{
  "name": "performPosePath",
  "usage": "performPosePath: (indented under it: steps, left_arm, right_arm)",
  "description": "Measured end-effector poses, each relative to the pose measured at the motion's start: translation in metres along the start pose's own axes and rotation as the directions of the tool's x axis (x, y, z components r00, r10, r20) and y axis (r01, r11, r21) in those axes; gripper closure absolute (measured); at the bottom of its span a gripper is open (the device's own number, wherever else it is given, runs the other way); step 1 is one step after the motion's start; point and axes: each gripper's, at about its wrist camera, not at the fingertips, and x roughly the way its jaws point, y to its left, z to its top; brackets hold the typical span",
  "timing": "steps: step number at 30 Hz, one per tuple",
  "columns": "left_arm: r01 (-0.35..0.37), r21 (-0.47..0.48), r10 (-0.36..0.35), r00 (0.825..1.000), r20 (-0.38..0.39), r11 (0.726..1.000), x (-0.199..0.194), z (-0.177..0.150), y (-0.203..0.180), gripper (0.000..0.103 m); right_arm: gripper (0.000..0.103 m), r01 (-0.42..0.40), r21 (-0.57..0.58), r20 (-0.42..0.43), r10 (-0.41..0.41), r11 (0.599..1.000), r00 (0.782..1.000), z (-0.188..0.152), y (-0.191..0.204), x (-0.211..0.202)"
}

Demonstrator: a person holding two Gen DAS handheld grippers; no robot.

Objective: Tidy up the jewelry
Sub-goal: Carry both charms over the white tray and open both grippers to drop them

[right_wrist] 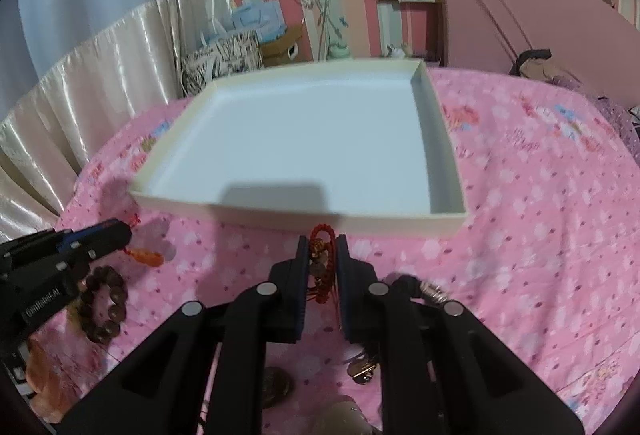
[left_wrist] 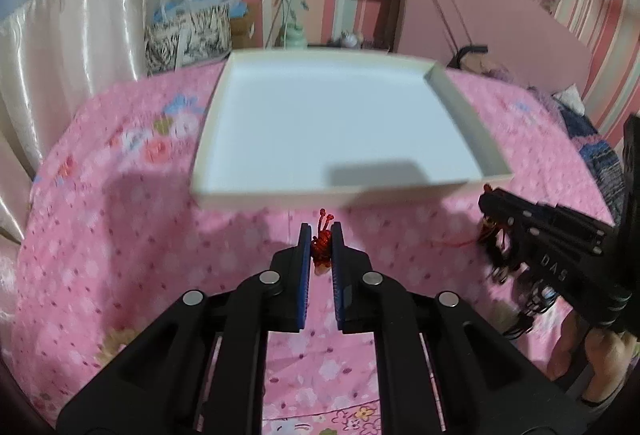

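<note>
Jewelry on pink floral bedspread (left_wrist: 100,235), left gripper (left_wrist: 321,235) clamped on red knotted charm (left_wrist: 322,247), right gripper (right_wrist: 322,247) clamped on red cord bracelet (right_wrist: 320,255), white tray (left_wrist: 456,103) just beyond both.

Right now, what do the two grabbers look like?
Both are black plastic. The left gripper and the right gripper each have two flat fingers lined with blue ribbed pads, on angular black links with round silver pins. Seen from the side, the right one carries pale letters "DAS"; the left one has small white lettering, too blurred to read.
</note>
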Motion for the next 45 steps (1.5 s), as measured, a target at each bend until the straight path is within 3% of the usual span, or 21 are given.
performPosePath:
  steps: [6, 12, 19, 26, 33, 45]
  left_arm:
    - [0.014, -0.007, -0.014, 0.998, 0.068, 1.0, -0.015, 0.039, 0.005, 0.096]
    - [0.01, -0.022, -0.008, 0.997, 0.075, 1.0, 0.004, 0.084, 0.019, 0.096]
    - [-0.031, -0.045, 0.033, 0.999, 0.033, 0.999, 0.065, 0.141, 0.034, 0.096]
    - [-0.073, -0.05, 0.072, 0.997, -0.019, 0.996, 0.129, 0.173, 0.04, 0.096]
    - [-0.107, -0.055, 0.101, 0.99, -0.096, 0.993, 0.179, 0.179, 0.052, 0.096]
    - [-0.145, -0.037, 0.139, 0.983, -0.121, 0.989, 0.198, 0.173, 0.05, 0.089]
  right_arm:
    - [0.09, 0.016, 0.014, 0.048, -0.017, 1.0, 0.999, 0.027, -0.005, -0.015]
    - [0.09, 0.055, 0.022, 0.071, -0.057, 0.998, 0.996, 0.071, -0.014, -0.005]
    - [0.09, 0.1, 0.021, 0.077, -0.102, 0.995, 0.992, 0.129, -0.022, 0.042]
    - [0.09, 0.137, 0.018, 0.033, -0.138, 0.99, 0.99, 0.166, -0.028, 0.108]
    - [0.09, 0.177, 0.013, -0.106, -0.175, 0.984, 0.979, 0.169, -0.039, 0.167]
    - [0.086, 0.182, 0.023, -0.166, -0.176, 0.983, 0.97, 0.163, -0.047, 0.189]
